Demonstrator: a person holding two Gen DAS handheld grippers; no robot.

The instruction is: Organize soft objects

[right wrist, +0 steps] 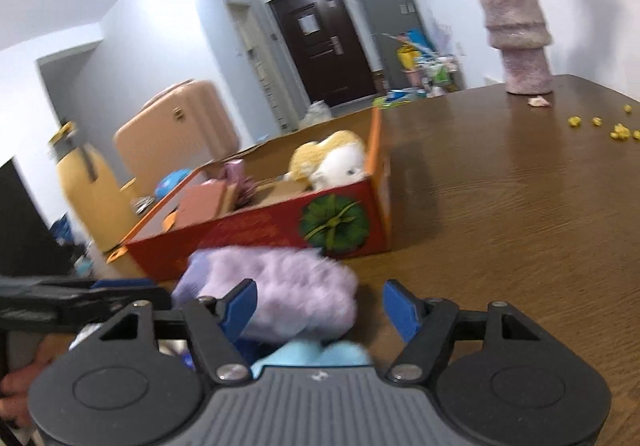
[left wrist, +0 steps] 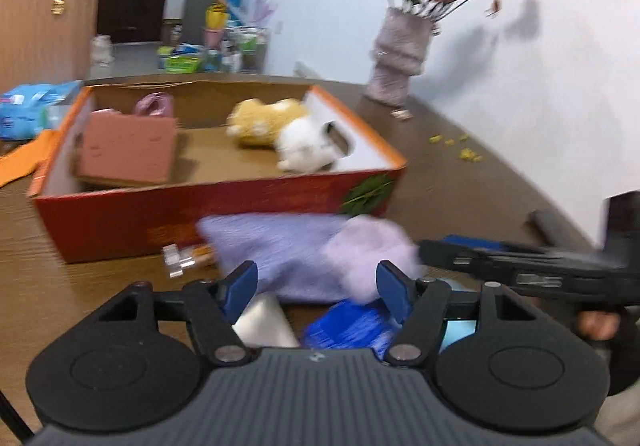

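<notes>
A fluffy lilac soft piece lies on a purple knitted cloth just in front of the red cardboard box. My left gripper stands open, its blue pads on either side of this pile without pressing on it. My right gripper is open too: the lilac piece rests against its left pad, with a gap to the right pad. The right one's black fingers reach in from the right. Inside the box lie a yellow plush, a white plush and a pink box.
A blue packet, a white item and a light blue cloth lie under the grippers. A pink vase with flowers stands at the table's far corner, with yellow crumbs nearby. A suitcase stands beyond the table.
</notes>
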